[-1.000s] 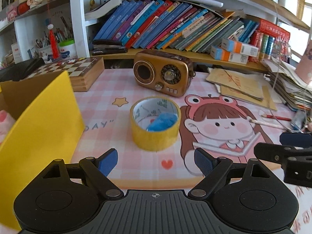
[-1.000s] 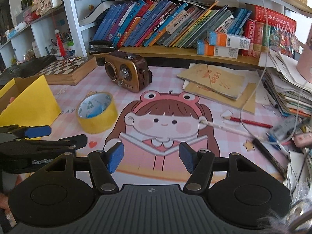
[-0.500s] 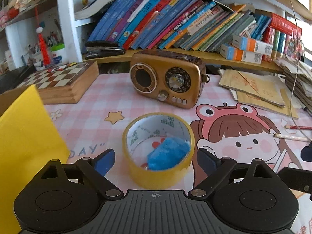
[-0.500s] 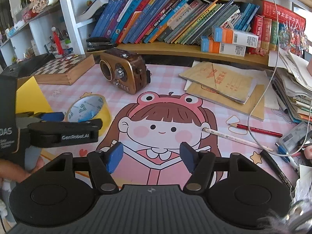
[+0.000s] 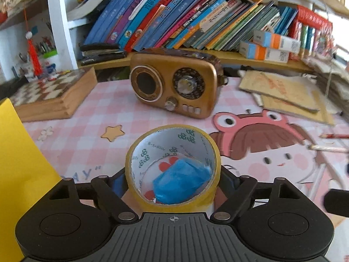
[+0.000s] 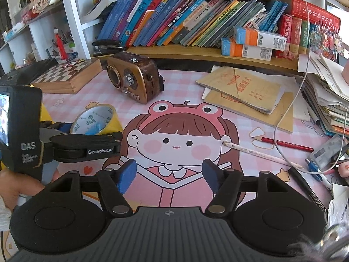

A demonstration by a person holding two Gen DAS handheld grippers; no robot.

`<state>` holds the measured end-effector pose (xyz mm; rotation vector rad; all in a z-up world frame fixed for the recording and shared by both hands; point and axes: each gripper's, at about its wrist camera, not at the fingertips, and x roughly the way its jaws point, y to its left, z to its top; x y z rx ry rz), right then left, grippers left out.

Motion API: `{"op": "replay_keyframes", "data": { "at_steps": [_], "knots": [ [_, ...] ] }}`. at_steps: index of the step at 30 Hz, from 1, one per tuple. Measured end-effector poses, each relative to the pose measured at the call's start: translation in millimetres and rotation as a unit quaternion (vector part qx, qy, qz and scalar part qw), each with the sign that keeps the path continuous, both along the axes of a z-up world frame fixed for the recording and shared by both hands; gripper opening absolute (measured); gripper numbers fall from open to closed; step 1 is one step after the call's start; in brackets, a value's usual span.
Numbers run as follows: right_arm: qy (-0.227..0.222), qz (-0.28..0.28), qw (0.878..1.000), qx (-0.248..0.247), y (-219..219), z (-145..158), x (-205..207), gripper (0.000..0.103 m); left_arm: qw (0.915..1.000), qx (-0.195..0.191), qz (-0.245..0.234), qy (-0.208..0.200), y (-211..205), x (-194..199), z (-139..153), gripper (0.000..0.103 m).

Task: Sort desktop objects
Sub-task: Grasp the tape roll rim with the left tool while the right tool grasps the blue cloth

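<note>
Between the closing left claw's (image 5: 173,180) fingers stands the tape roll (image 5: 172,166), grip uncertain.

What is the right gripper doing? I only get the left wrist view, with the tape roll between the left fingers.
Observer: The right gripper is open and empty, over the cartoon girl's book on the desk mat.
Operator: Anything beside it?
Observer: A black pen lies on the mat to its right.
Operator: And the left gripper from there?
Observer: Its jaws have just been closing; its near finger crosses the tape roll's lower half.
</note>
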<state>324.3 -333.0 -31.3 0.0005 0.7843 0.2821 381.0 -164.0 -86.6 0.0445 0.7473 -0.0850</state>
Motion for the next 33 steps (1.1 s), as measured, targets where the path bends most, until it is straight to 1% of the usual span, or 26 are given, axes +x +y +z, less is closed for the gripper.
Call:
{"op": "replay_keyframes", "data": {
  "at_steps": [3, 5, 8, 12, 14, 17, 24, 28, 33],
  "knots": [
    [-0.001, 0.002, 1.0, 0.0, -0.2, 0.2, -0.6, 0.064, 0.9997, -0.012, -0.012, -0.015, -0.3, -15.5, 11.7, 0.083],
    [-0.001, 0.004, 1.0, 0.0, 0.2, 0.0, -1.3, 0.064, 0.9994, -0.023, -0.008, -0.023, 1.7, -25.4, 21.6, 0.083],
    [-0.001, 0.01, 1.0, 0.0, 2.1, -0.8, -2.7, 0.065, 0.9981, -0.043, 0.013, -0.041, 10.6, -41.3, 38.4, 0.083],
    [0.0, 0.025, 1.0, 0.002, 9.4, -2.0, -2.7, 0.065, 0.9939, -0.076, 0.048, -0.064, 29.1, -66.2, 60.7, 0.083],
    [-0.002, 0.038, 0.999, 0.002, 14.7, -3.3, -1.1, 0.065, 0.992, -0.082, 0.063, -0.072, 38.6, -82.1, 69.8, 0.083],
    [-0.003, 0.061, 0.998, 0.001, 25.3, -7.0, 3.2, 0.065, 0.9918, -0.073, 0.075, -0.074, 48.8, -107.9, 79.3, 0.083],
    [-0.002, 0.118, 0.993, -0.002, 58.0, -18.2, 15.4, 0.066, 0.9922, -0.052, 0.094, -0.062, 58.5, -159.0, 90.4, 0.083],
    [-0.014, 0.142, 0.99, -0.012, 78.7, -25.3, 25.9, 0.066, 0.9911, -0.055, 0.106, -0.059, 59.4, -175.7, 94.9, 0.083],
    [-0.019, 0.15, 0.988, -0.012, 101.6, -34.7, 39.1, 0.064, 0.9892, -0.05, 0.123, -0.063, 57.9, -186.0, 98.8, 0.083]
  ]
}}
